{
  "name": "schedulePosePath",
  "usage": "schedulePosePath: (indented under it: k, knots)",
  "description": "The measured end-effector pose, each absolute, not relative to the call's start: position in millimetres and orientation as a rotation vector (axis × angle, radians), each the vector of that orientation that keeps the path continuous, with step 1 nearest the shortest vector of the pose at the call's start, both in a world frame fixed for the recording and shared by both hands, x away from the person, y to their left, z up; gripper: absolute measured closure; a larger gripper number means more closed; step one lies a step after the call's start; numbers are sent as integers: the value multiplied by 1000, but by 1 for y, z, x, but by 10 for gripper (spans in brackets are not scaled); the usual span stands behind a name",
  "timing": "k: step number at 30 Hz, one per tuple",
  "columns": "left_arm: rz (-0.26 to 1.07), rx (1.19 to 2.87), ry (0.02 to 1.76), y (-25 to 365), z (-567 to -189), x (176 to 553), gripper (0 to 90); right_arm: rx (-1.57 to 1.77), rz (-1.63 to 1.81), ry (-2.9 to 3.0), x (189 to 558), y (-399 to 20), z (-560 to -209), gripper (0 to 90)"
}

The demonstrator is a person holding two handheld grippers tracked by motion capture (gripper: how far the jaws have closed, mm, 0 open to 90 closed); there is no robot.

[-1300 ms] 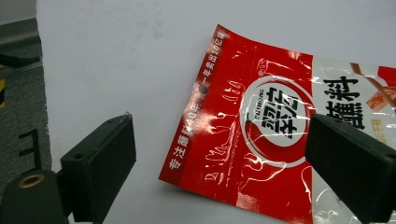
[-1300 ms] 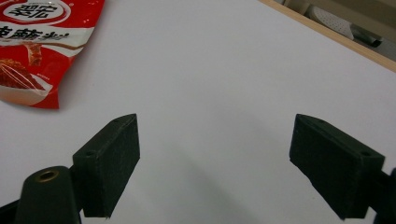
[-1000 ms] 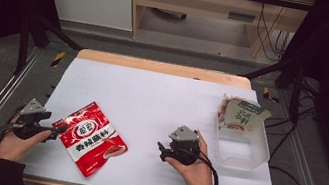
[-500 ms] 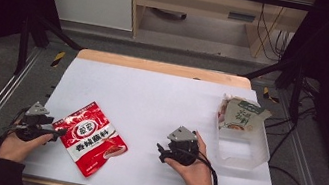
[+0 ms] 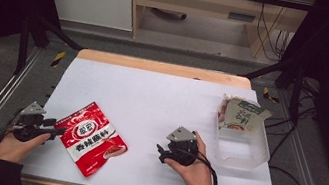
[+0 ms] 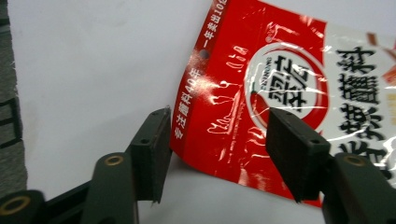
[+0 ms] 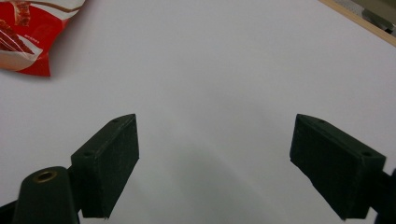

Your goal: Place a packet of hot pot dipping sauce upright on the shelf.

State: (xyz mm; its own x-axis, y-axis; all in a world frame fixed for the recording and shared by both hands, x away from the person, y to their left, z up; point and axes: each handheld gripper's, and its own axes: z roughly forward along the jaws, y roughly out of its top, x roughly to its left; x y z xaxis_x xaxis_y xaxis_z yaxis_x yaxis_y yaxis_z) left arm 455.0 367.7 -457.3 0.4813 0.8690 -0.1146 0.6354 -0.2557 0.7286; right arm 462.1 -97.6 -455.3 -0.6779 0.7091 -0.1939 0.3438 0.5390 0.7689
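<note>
Lying flat on the white table [image 5: 151,100] near its front left, red seasoning packet [image 5: 92,137] with white lettering and a round logo, turned at a slant so one corner points toward the front edge; glossy film creased and catching light in the left gripper view [image 6: 261,93], small hang hole near the top seam; packet's near-left corner raised a little off the table and reaching in between the two black jaws of the left gripper [image 6: 215,154]; jaws roughly half apart and just been closing, one pad at the packet's edge, the other over the printed face, a clear gap on at least one side, so packet not yet pinched; same left gripper [image 5: 56,130] seen from the high view at the packet's left edge, held in a hand [image 5: 16,146] coming in over the table's front left corner, grey three-cornered plate on top; well to the right of the packet, right gripper [image 5: 160,153] resting low over bare table in the other hand [image 5: 195,171], cable trailing back along the wrist; right gripper view [image 7: 215,163] with jaws standing wide, nothing between them, white surface beneath and a corner of the red packet at upper left; farther right, near the table's right edge, clear plastic bin [image 5: 243,154] holding a pale green-and-white pouch [image 5: 240,114] propped against its far end; wooden table edge along the back.
</note>
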Motion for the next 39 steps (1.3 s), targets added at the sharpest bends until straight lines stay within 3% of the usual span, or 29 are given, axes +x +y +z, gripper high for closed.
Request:
schedulePosePath:
  k: [9,12,17,21,39]
  knots:
    - [320,2028,1236,364,-460,456,518,837,973,2310,462,-96,-457,159]
    - [332,2021,1253,364,-460,459,596,840,975,2305,463,-97,-457,161]
    - [355,2000,1272,365,-458,462,810,836,975,2302,463,-96,-457,162]
    - [370,1955,1232,366,-449,459,900,831,975,2304,462,-96,-457,161]
    - [484,1992,1016,330,-390,454,900,756,982,2341,463,-85,-436,126]
